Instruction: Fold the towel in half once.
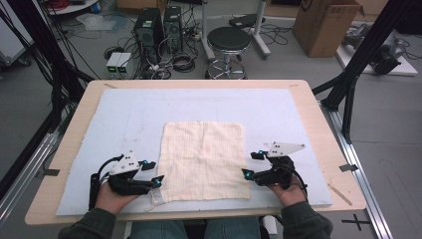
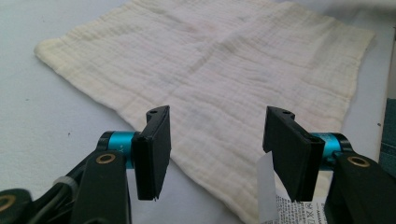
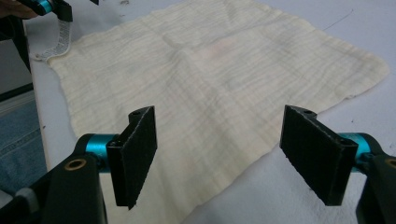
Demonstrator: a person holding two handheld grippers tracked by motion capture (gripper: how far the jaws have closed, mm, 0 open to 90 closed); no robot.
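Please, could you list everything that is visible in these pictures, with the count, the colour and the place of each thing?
cloth: one, pale yellow, spread flat at the middle near edge of the mat
care label: one, white with print, at the cloth's near left corner
mat: one, light blue-grey, covering most of the table
table: one, light wood, centre of the high view
stool: one, black seat, on the floor beyond the table
computer towers: two, black, on the floor left of the stool
cardboard box: one, brown, floor at far right
left gripper: one, black with teal, open, at the cloth's left edge
right gripper: one, black with teal, open, at the cloth's right edge
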